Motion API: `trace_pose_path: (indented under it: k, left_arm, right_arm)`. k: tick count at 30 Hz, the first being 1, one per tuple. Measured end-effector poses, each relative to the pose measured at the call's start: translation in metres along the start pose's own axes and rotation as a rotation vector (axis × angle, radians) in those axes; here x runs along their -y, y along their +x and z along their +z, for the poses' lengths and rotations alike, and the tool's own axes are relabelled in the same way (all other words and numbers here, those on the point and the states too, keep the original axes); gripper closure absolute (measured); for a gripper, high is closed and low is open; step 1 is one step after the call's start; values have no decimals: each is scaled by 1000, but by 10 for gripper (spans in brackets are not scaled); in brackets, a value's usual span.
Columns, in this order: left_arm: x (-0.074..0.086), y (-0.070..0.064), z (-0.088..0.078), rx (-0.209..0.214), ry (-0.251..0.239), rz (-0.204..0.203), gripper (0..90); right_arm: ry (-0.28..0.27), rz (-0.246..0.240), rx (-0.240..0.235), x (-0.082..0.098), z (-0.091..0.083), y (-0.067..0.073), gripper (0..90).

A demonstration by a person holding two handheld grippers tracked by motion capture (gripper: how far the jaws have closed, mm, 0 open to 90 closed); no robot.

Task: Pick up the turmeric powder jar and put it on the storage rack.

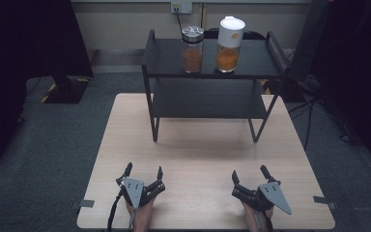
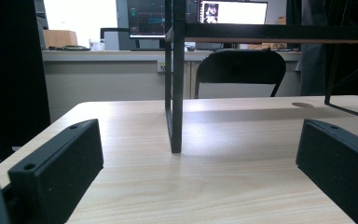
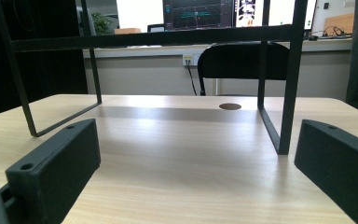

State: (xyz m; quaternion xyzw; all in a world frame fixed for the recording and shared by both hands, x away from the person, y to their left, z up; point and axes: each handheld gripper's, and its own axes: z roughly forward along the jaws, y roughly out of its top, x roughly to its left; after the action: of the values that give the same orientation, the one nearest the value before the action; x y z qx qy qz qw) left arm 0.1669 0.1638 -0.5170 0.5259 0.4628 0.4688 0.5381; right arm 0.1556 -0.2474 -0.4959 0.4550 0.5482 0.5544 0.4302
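While both grippers sit spread and empty at 6 o'clock on the surface [image 1: 125, 125], left gripper [image 1: 144, 172], right gripper [image 1: 249, 174], the jars [image 1: 192, 42] stand at 12 on the rack's [image 1: 270, 67] top shelf. Likely glass: heavy, slick, fragile. Grab mid-body, below lid.

Matt pale wood-grain table [image 1: 193, 145], black metal rack [image 1: 212, 60], matt plastic tongs [image 1: 144, 175]

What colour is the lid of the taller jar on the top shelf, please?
White; the taller jar's lid shows best in the high view, above its orange contents.
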Motion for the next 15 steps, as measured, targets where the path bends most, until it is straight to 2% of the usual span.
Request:
trace_pose_path:
  k: [5, 8, 15]
  left_arm:
    - [0, 0, 0, -1, -1, 0, 1]
    - [0, 0, -1, -1, -1, -1, 1]
    - [0, 0, -1, 1, 0, 0, 1]
  right_arm:
    - [-3, -50, -3, 6, 3, 4, 0]
    - [-6, -63, 0, 8, 3, 6, 0]
    - [-8, -54, 9, 9, 2, 3, 0]
